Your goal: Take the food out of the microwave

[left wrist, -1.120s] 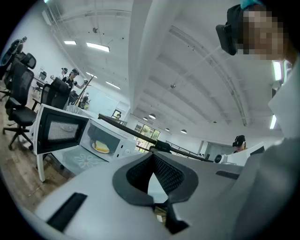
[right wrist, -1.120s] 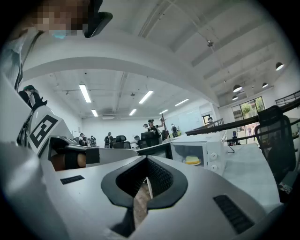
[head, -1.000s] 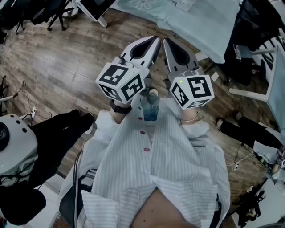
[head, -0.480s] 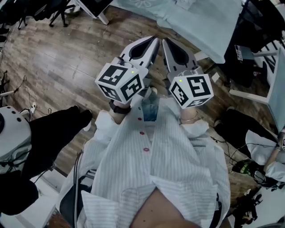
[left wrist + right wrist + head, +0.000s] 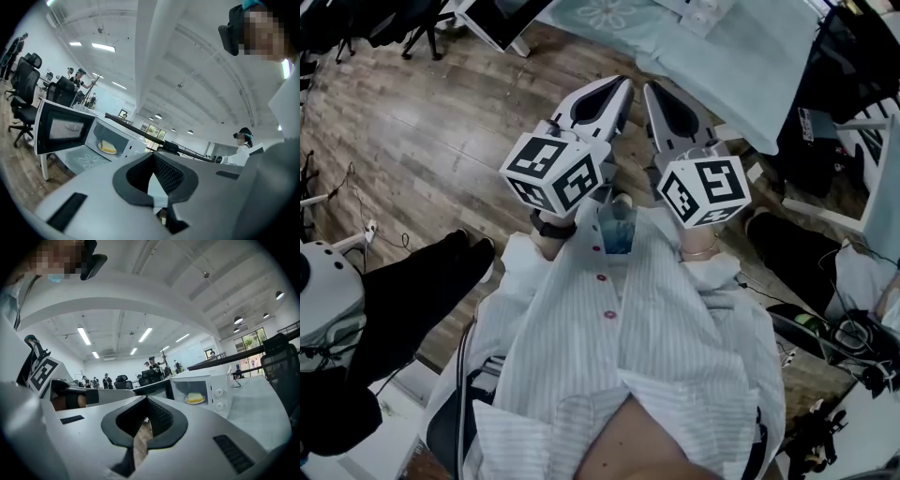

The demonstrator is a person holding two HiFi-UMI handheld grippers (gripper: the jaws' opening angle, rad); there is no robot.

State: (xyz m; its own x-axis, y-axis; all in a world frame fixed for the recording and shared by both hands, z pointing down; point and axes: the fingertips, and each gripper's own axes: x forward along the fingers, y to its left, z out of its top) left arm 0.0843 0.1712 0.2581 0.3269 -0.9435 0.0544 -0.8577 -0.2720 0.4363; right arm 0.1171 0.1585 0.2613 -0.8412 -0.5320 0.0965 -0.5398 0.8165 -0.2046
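You hold the left gripper (image 5: pixel 621 88) and the right gripper (image 5: pixel 652 92) side by side just in front of your chest, tips nearly touching and aimed about level toward the table (image 5: pixel 741 66). That looks like a carrying pose for the approach, not a reach. Both pairs of jaws are pressed together with nothing between them, which makes sense since nothing is near enough to grasp. The microwave (image 5: pixel 206 387) stands on that table, well ahead of both sets of jaws. Its door (image 5: pixel 60 129) is swung wide open, so the cavity is already exposed and no opening step seems needed. The food (image 5: pixel 108 147), a yellow block, sits on a plate (image 5: pixel 193 401) inside the cavity. It lies above and left of the jaws in the left gripper view, and above and right of them in the right gripper view. Because the door hangs out on the cavity's left side, the right gripper probably has the freer line in. You will likely have to spread a pair of jaws before you reach the plate's rim, and come in low and level so the food stays put.
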